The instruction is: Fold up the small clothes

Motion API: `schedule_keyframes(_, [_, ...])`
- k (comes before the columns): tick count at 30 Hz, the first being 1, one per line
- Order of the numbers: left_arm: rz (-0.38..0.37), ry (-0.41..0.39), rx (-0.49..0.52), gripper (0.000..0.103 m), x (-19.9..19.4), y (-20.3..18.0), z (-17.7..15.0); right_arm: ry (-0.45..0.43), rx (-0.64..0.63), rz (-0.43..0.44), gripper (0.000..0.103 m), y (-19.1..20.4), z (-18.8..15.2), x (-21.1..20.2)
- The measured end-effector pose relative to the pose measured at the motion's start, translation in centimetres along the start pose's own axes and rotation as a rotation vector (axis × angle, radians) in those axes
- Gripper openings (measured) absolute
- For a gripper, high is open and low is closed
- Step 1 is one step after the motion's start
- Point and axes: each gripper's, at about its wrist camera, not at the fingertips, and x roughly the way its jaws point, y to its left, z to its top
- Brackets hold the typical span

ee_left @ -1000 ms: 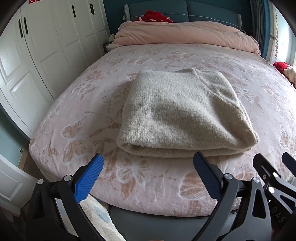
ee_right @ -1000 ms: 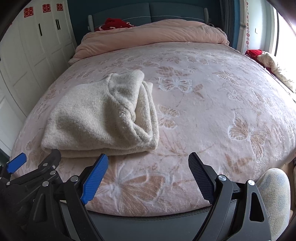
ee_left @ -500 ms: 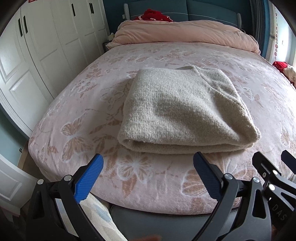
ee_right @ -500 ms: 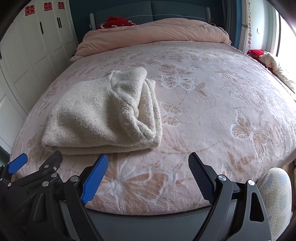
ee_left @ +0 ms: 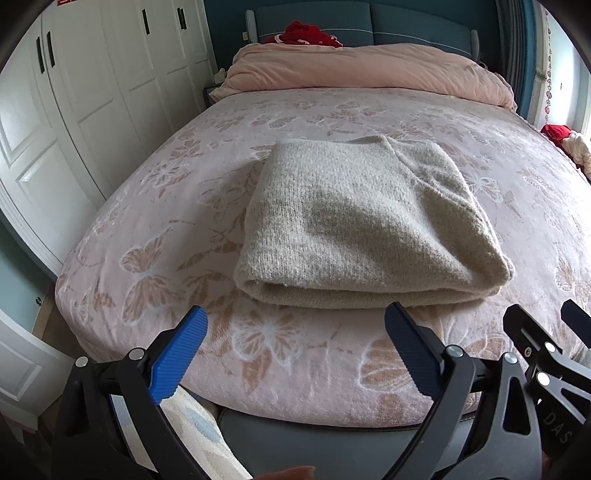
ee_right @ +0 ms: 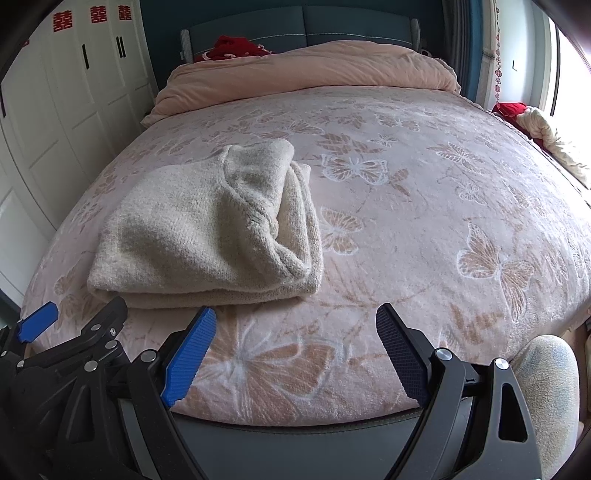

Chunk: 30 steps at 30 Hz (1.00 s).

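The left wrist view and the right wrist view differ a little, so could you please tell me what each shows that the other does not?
Only the left wrist view shows the folded beige knitted sweater's smooth top face head-on.

Only the right wrist view shows the sweater's layered open side edge, red paper cut-outs on the white wardrobe, and a cream cloth heap by the window.

Both show the pink butterfly-print blanket, the rolled pink duvet, and an open, empty hand-held gripper: left, right.

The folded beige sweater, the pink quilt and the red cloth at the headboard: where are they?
Folded beige sweater (ee_left: 362, 221), left wrist view, middle of its top layer.
Pink quilt (ee_right: 306, 70), right wrist view, middle of the roll.
Red cloth (ee_left: 308, 33), left wrist view, its centre.
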Motion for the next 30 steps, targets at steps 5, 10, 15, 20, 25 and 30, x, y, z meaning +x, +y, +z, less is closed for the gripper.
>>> schedule_keyframes(5, [-0.003, 0.007, -0.006, 0.095, 0.0, 0.08, -0.09, -0.001, -0.001, -0.001, 0.086, 0.08, -0.01, 0.0])
schedule_keyframes(10, [-0.005, 0.012, -0.006, 0.095, 0.03, 0.11, -0.09, 0.002, 0.002, -0.001, 0.086, 0.11, -0.02, -0.02])
schedule_keyframes(15, [-0.006, 0.015, -0.009, 0.094, 0.05, 0.05, -0.11, 0.003, 0.002, 0.0, 0.086, 0.1, -0.02, -0.01])
schedule_keyframes(20, [-0.007, 0.019, -0.011, 0.094, 0.13, 0.02, -0.18, 0.005, 0.004, 0.0, 0.086, 0.04, -0.12, -0.03])
schedule_keyframes(25, [-0.009, 0.025, -0.01, 0.094, 0.35, 0.01, -0.29, 0.007, 0.005, 0.0, 0.086, -0.06, -0.08, 0.07])
schedule_keyframes(30, [-0.012, 0.031, -0.012, 0.095, 0.53, 0.07, -0.33, 0.007, 0.004, -0.001, 0.086, -0.09, -0.09, 0.1])
